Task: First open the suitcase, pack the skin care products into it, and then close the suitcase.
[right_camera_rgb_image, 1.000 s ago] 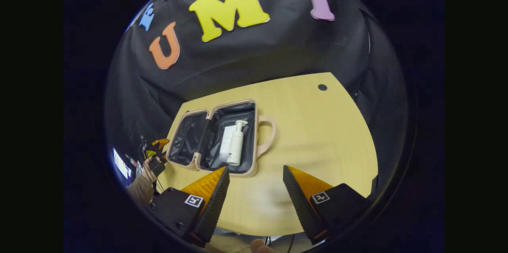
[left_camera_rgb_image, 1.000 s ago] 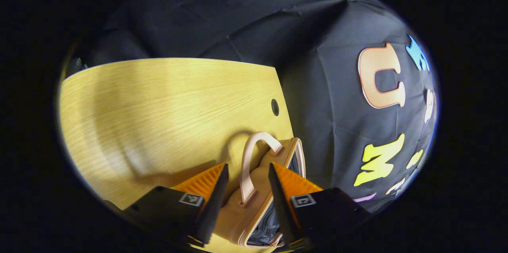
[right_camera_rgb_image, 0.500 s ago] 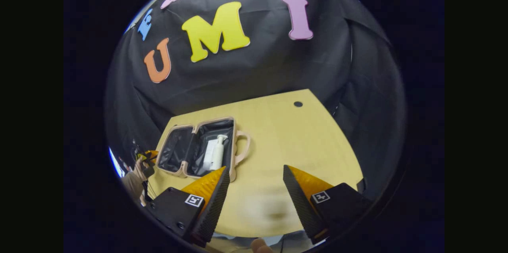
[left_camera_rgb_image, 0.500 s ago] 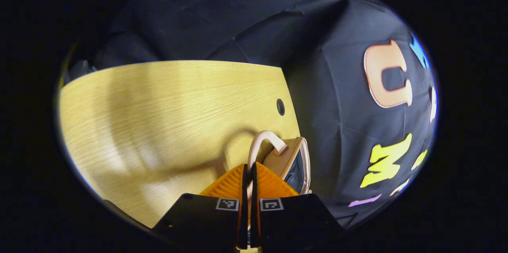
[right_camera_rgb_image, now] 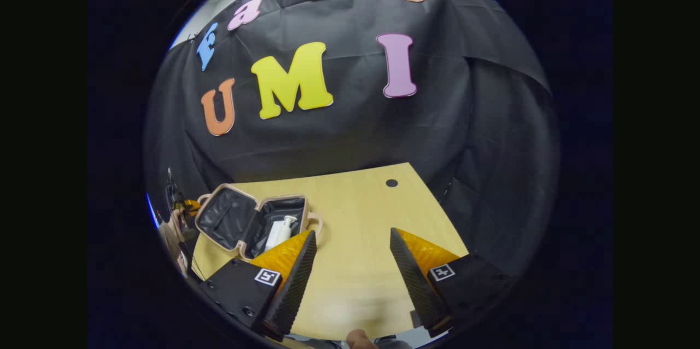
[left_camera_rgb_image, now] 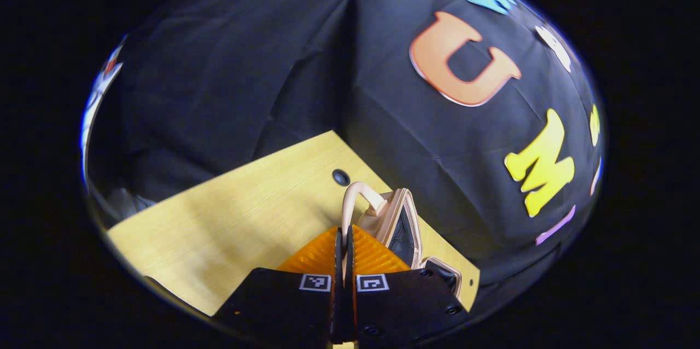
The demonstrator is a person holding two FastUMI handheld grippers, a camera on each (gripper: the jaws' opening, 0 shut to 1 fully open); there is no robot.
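Looking through the left gripper view, I have my left tool [left_camera_rgb_image: 345, 239] pinched tight on the pink handle [left_camera_rgb_image: 358, 198] of the suitcase [left_camera_rgb_image: 402, 223]. Its two fingers meet with only the strap between them. That half of the case stands tilted up off the tabletop [left_camera_rgb_image: 240, 212], its dark lining just showing past the rim. I judge this to be the closing step, under way.

In the right gripper view, my right tool [right_camera_rgb_image: 350, 261] hangs wide apart over bare tabletop [right_camera_rgb_image: 361, 212], holding nothing. Farther off to the left sits the suitcase [right_camera_rgb_image: 219, 217], with one half raised at an angle and the other lying flat. A white pump bottle [right_camera_rgb_image: 280, 230] lies inside the flat half. Something pale lies beside it, too small for me to name. A hand [right_camera_rgb_image: 176, 223] with the other tool shows at the raised edge.

So opening is done, and packing looks done, as far as I can tell. Left to do is bringing the raised half down. I cannot see whether a zip needs running.
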